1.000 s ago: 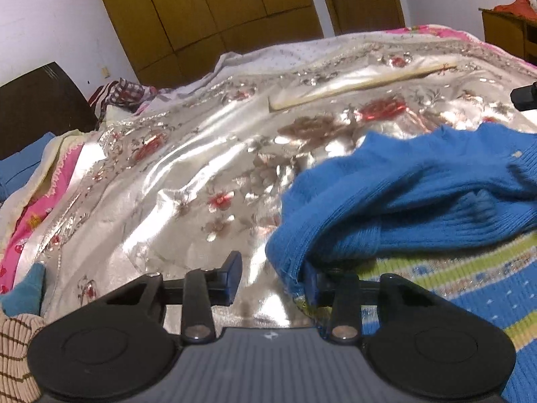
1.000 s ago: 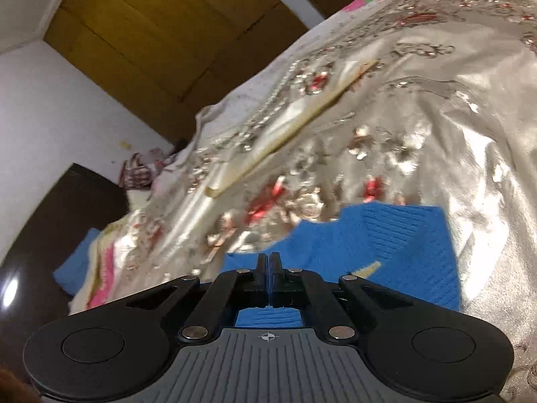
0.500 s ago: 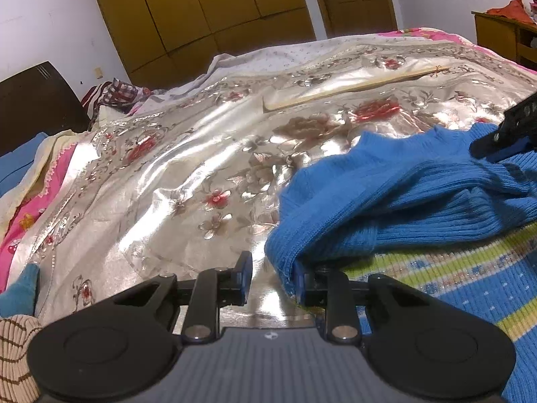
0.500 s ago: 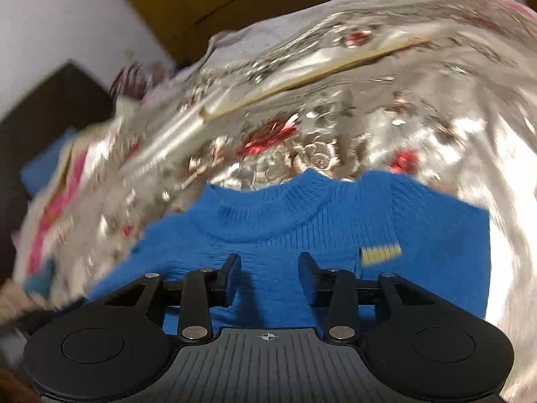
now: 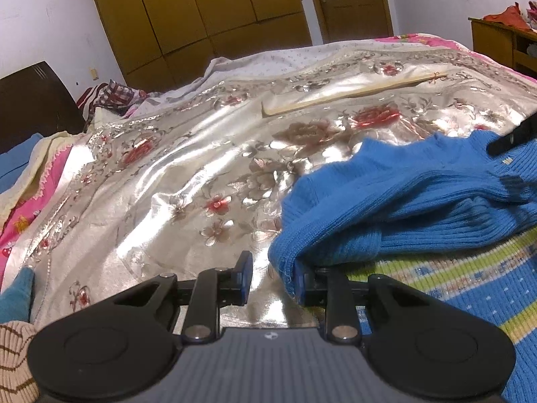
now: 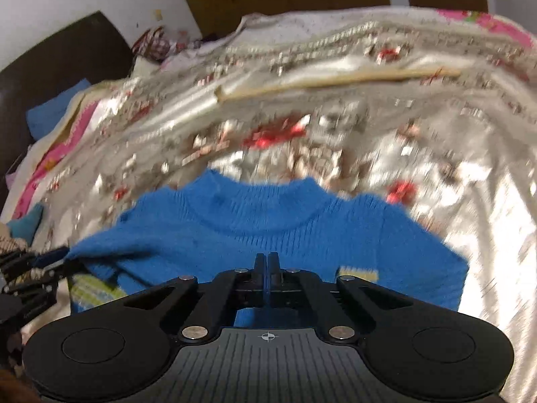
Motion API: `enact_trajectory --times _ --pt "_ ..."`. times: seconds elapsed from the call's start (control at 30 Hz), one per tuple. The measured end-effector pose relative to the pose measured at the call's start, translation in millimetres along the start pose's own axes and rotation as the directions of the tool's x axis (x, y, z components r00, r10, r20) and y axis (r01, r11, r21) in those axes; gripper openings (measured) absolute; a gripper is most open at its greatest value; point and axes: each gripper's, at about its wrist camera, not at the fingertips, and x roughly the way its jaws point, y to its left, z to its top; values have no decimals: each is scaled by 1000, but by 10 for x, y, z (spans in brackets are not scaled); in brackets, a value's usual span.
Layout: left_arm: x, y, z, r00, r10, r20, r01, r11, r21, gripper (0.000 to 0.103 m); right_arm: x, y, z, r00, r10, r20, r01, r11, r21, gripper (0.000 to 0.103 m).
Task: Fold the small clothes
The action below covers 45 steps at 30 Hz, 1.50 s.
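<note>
A blue knit sweater (image 6: pixel 268 221) lies on a bed covered by a shiny silver bedspread (image 5: pixel 188 174) patterned with red and brown flowers. In the right wrist view the sweater's round neckline faces away from the camera, and a small yellow striped patch (image 6: pixel 357 272) shows on its right side. The right gripper (image 6: pixel 267 265) hovers over the sweater's middle with its two fingers pressed together; whether any knit is pinched between them cannot be told. In the left wrist view the left gripper (image 5: pixel 272 273) sits at the sweater's near left edge with its fingers spread apart: the cuff of a folded-over sleeve (image 5: pixel 292 255) rests against the right finger, while the left finger stands clear over the bedspread. Green, yellow and blue stripes (image 5: pixel 453 268) show on the sweater under the sleeve. A striped beige knit (image 5: pixel 13 362) and a teal cloth (image 5: pixel 16 295) lie at the far left. Wooden wardrobe doors (image 5: pixel 201 10) stand behind the bed.
</note>
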Motion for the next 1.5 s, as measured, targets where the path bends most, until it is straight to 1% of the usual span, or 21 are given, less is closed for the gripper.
enact_trajectory --times 0.1,0.17,0.23,0.3,0.4,0.47,0.57,0.67,0.73,0.8,0.83,0.9,1.03,1.1,1.17,1.23,1.3,1.33,1.37,1.43,1.5 --pt "-8 15 36 1000 -17 6 17 1000 -20 27 -171 6 108 998 5 65 -7 1000 20 0" --pt "-28 11 43 1000 -14 15 14 1000 -22 27 -328 9 138 995 37 88 -39 999 20 1" --pt "-27 -1 43 1000 -15 18 15 1000 -20 27 -412 25 83 996 60 63 -61 998 14 9" --pt "-19 -14 38 1000 -15 16 15 1000 -15 27 -415 54 -45 999 34 33 -34 999 -9 11" --pt "-23 -16 35 1000 -14 13 14 1000 -13 27 -341 94 -259 1000 -6 -11 5 997 -83 24" --pt "-34 -13 34 1000 -12 14 13 1000 -8 27 -259 92 -329 998 -23 -50 18 995 -98 32" --pt "-39 -8 31 1000 -20 13 20 1000 -10 27 -211 -47 -365 998 -26 -52 25 999 -22 32" --pt "-22 -18 22 1000 -21 13 21 1000 -7 27 -207 -240 -352 999 29 -32 -26 994 107 33" --pt "-4 -24 21 1000 -19 8 19 1000 -6 27 -181 -305 -339 998 59 -11 -57 985 162 34" --pt "4 -23 22 1000 -14 4 14 1000 -1 27 -139 -310 -311 997 82 0 -81 979 188 16" --pt "3 -21 27 1000 -11 3 11 1000 4 27 -123 -301 -289 996 93 3 -91 975 204 2" --pt "0 -17 47 1000 -10 5 10 1000 10 27 -154 -249 -234 993 112 34 -116 971 210 2" --pt "-85 5 119 999 -19 39 20 1000 -13 27 -416 -167 -11 980 119 159 -148 971 189 1" --pt "-154 12 148 998 -31 62 33 999 -31 26 -607 -154 107 965 111 236 -154 972 175 1" --pt "-224 -20 135 995 -51 83 55 998 -41 26 -849 -161 148 940 106 324 -161 975 150 1" --pt "-272 -85 71 990 -100 97 104 994 -32 26 -1074 -156 89 915 55 399 -103 990 98 1" --pt "-257 -227 -41 986 -151 66 151 989 9 26 -1182 -222 -83 902 -17 432 -16 997 75 1" --pt "-236 -289 -81 986 -162 47 161 987 29 26 -1155 -266 -193 908 -49 416 32 998 47 2" --pt "-219 -358 -139 984 -178 25 177 983 52 26 -1081 -311 -291 924 -84 373 80 996 25 6" --pt "-227 -470 -236 979 -204 -5 203 975 94 26 -891 -438 -500 951 -172 258 163 985 55 9" --pt "-284 -522 -269 977 -214 -8 214 969 121 26 -855 -537 -657 962 -169 216 147 982 118 9"
